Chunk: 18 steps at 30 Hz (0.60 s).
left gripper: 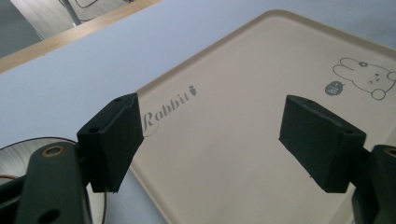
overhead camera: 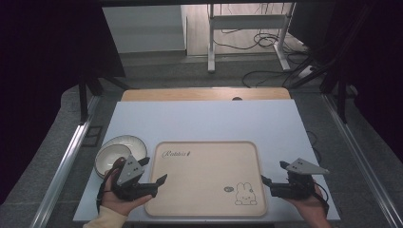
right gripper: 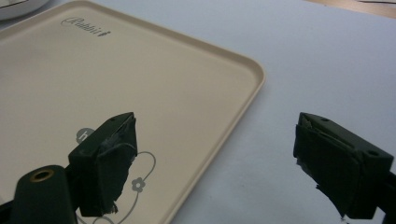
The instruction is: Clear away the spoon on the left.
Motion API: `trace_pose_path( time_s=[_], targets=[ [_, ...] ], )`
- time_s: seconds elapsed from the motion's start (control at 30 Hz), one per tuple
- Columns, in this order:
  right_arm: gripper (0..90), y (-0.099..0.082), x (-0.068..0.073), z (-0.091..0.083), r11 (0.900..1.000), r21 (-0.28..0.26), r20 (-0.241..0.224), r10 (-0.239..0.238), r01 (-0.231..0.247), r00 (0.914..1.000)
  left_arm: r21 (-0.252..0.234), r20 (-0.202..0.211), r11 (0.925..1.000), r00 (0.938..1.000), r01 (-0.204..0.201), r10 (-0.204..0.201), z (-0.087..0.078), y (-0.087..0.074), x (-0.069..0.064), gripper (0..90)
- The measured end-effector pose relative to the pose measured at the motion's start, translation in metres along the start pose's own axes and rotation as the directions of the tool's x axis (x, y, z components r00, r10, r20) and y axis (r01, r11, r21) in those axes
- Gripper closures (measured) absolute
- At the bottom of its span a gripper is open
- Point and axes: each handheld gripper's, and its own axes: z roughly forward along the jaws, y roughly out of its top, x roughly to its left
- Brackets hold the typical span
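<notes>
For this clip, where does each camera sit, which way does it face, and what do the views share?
High view: above the near table edge, looking forward and down; both hands hold the left gripper and right gripper.
Left gripper view: between open jaws, toward the tray and bowl.
Right gripper view: open jaws over the tray's corner.
Shared: the tray.

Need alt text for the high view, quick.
A beige tray lies empty on a pale table, an open gripper at each side: left, right. A white bowl sits left of the tray.
</notes>
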Motion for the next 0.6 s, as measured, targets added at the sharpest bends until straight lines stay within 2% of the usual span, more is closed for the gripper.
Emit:
trace_pose_path(
  time_s=[0.6],
  targets=[
    [13.9,0.001,-0.001,0.002,1.0,0.004,0.001,0.001,-0.001,1.0,-0.049,-0.042,0.9987,0.999,0.015,-0.017,-0.026,0.01,0.009,20.3]
  ],
)
